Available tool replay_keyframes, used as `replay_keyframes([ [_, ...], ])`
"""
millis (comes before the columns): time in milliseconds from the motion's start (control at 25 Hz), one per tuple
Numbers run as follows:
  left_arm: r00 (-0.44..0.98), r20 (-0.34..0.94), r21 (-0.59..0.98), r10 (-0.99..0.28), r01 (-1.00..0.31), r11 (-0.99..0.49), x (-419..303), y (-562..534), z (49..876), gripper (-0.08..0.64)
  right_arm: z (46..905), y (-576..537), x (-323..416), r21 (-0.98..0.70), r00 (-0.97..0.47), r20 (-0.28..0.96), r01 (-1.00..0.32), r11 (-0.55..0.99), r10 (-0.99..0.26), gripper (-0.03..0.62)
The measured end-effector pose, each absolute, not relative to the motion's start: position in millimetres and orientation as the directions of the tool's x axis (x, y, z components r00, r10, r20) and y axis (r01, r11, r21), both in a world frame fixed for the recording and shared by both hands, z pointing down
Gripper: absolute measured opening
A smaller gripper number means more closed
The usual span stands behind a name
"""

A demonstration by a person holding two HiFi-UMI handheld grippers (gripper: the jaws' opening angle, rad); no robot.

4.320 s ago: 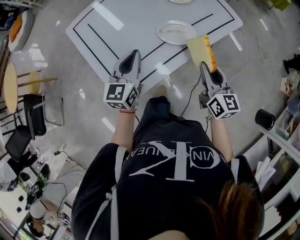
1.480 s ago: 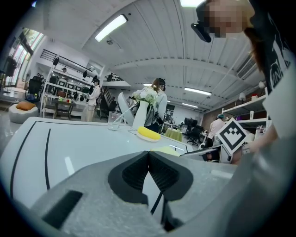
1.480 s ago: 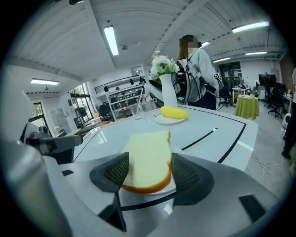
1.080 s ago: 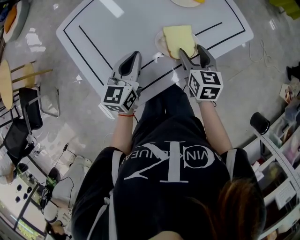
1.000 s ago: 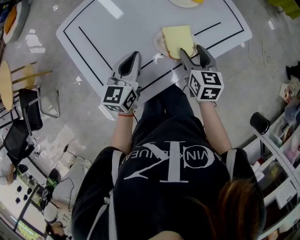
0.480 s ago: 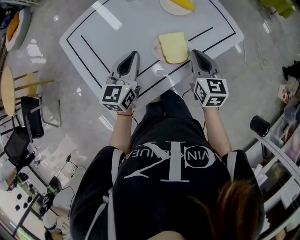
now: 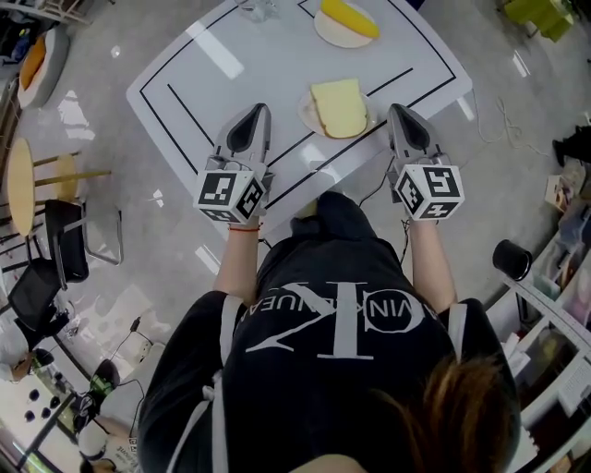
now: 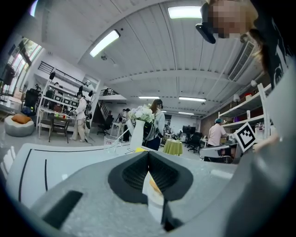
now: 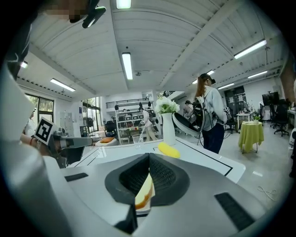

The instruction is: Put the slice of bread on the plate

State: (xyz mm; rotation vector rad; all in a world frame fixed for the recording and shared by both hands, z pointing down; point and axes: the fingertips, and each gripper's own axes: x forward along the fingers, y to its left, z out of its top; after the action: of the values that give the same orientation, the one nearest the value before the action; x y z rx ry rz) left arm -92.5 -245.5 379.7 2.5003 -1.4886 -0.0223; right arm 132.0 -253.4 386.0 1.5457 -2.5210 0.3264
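The pale yellow slice of bread point(image 7: 339, 106) lies flat on a small white plate point(image 7: 307, 109) near the front of the white table point(image 7: 231, 65). My right gripper point(image 7: 400, 113) hangs just right of the plate, shut and empty, apart from the bread. My left gripper point(image 7: 259, 113) is left of the plate, also shut with nothing in it. In the left gripper view the jaws point(image 8: 148, 155) meet, and the bread point(image 8: 155, 192) shows beyond them. In the right gripper view the shut jaws point(image 9: 149, 157) frame the bread point(image 9: 144, 190) the same way.
A second plate with a yellow banana point(image 7: 348, 17) sits at the table's far edge beside a clear glass point(image 7: 259, 9). A white vase of flowers point(image 9: 168, 127) stands on the table. Chairs point(image 7: 65, 238) and a small round table are on the floor at left, shelving at right.
My right gripper carried the bread to the plate, left it lying there, shut its jaws and drew back to the plate's right. Both grippers have risen a little.
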Motion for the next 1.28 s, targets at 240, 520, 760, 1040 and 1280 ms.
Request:
replay_keyframes([
  [240,0.478,0.071,0.191,-0.876,-0.868,-0.458,-93,-248,363,0.011,364,-255,136,-0.087,-0.462,0.181,-0.887,0.454,-0.868,0.002],
  [520,0.462,0.035,0.17,-0.886,-0.877,-0.45,-99,-250,343,0.011,347,-256,139,-0.082,-0.459,0.136,-0.888,0.452,-0.878,0.002],
  [760,0.454,0.009,0.138,-0.891,-0.883,-0.449,-103,-253,328,0.011,336,-256,137,-0.076,-0.468,0.107,-0.884,0.462,-0.877,0.0],
  [1040,0.45,-0.02,0.124,-0.893,-0.885,-0.449,-103,-254,315,0.011,326,-257,138,-0.067,-0.471,0.08,-0.882,0.467,-0.878,0.0],
  [1280,0.437,-0.034,0.116,-0.899,-0.891,-0.438,-108,-257,309,0.011,323,-260,137,-0.067,-0.475,0.069,-0.88,0.471,-0.878,0.002],
])
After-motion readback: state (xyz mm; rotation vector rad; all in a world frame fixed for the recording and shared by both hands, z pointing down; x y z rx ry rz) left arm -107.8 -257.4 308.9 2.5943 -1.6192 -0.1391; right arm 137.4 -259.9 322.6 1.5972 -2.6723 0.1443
